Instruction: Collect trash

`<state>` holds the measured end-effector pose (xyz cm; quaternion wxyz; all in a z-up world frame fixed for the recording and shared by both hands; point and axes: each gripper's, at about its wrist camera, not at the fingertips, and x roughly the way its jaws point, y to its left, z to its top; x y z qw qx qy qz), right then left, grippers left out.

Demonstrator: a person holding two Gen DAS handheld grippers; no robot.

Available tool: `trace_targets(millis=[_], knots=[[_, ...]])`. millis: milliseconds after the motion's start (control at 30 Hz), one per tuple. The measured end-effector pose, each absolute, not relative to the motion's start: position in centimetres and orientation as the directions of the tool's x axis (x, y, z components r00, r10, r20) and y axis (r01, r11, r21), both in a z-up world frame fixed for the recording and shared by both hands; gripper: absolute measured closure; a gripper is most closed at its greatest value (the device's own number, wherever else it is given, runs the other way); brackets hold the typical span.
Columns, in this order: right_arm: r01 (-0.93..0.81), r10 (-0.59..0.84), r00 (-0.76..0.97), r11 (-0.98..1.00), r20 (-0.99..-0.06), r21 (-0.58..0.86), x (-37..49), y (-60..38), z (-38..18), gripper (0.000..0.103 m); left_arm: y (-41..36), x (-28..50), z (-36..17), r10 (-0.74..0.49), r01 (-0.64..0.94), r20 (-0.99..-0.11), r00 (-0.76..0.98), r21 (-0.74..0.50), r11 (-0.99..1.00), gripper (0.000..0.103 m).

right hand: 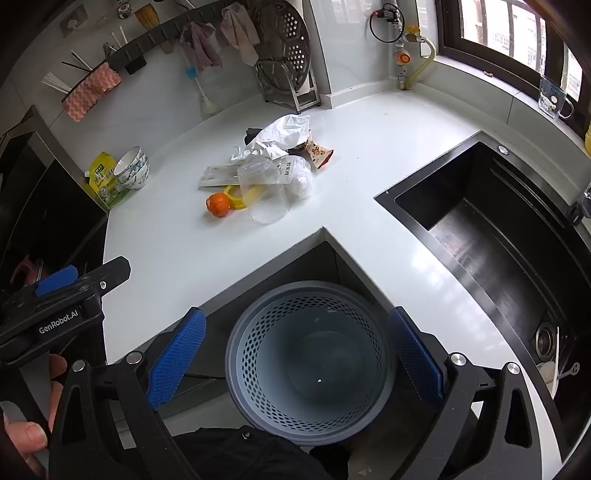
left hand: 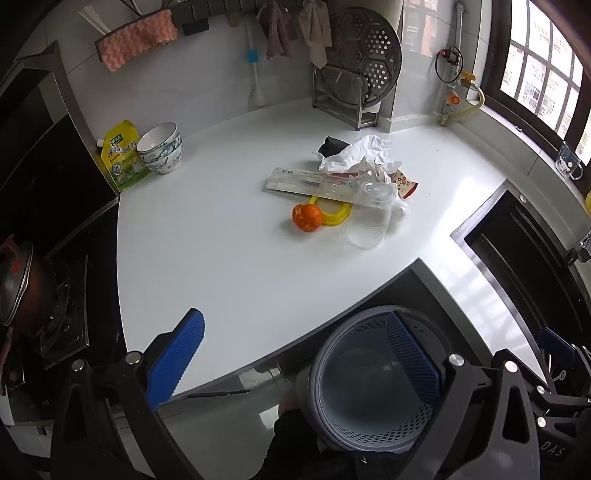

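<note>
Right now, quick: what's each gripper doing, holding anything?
Left gripper: jaws open, holding nothing.
Right gripper: jaws open, holding nothing, over the empty bin.

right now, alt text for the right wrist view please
An open right claw hovers over an empty grey perforated bin below a white counter. On it lies a trash pile with an orange peel; a black sink sits right.

- Location type: domestic kitchen.
- White countertop [right hand: 177, 258] with inset black sink [right hand: 498, 236].
- Gas hob with lidded pot [left hand: 22, 288] at left.
- Wall rail carries cloths [right hand: 236, 29]; steamer tray [right hand: 284, 44] on rack.
- Stacked bowls [left hand: 160, 147] beside seasoning pouch [left hand: 120, 155].
- Window [right hand: 517, 29] above counter.
</note>
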<state>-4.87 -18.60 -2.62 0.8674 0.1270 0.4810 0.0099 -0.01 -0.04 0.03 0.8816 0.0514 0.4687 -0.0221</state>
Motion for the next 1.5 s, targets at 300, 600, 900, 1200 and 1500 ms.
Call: trace_targets(millis=[300,600,900,1200,1500], knots=[[0.099,0.147,0.538,0.967,-0.830,0.236,-4.8,-18.5,-2.4,0.009,0.2,0.0,0.3,0.006,0.079,-0.827,0.562,0.061,0.995,0.006],[0.093,0.140,0.547,0.969,-0.825,0.227,-4.7,-18.3,-2.1,0.009,0.7,-0.1,0.4,-0.001,0.079,-0.824,0.566,0.053,0.995,0.006],[0.091,0.142,0.551,0.969,-0.823,0.228,-4.7,-18.5,-1.9,0.009,0.8,-0.2,0.4,-0.003,0.077,-0.823,0.567,0.050,0.996,0.006],[0.093,0.138,0.555,0.970,-0.820,0.226,-4.6,-18.8,-1.5,0.009,0.8,-0.2,0.6,-0.001,0.077,-0.823,0.567,0.052,0.996,0.006],[0.092,0.139,0.556,0.970,-0.819,0.227,-4.7,-18.8,-1.5,0.009,1.0,-0.1,0.7,-0.003,0.078,-0.823,0.568,0.051,0.996,0.006]])
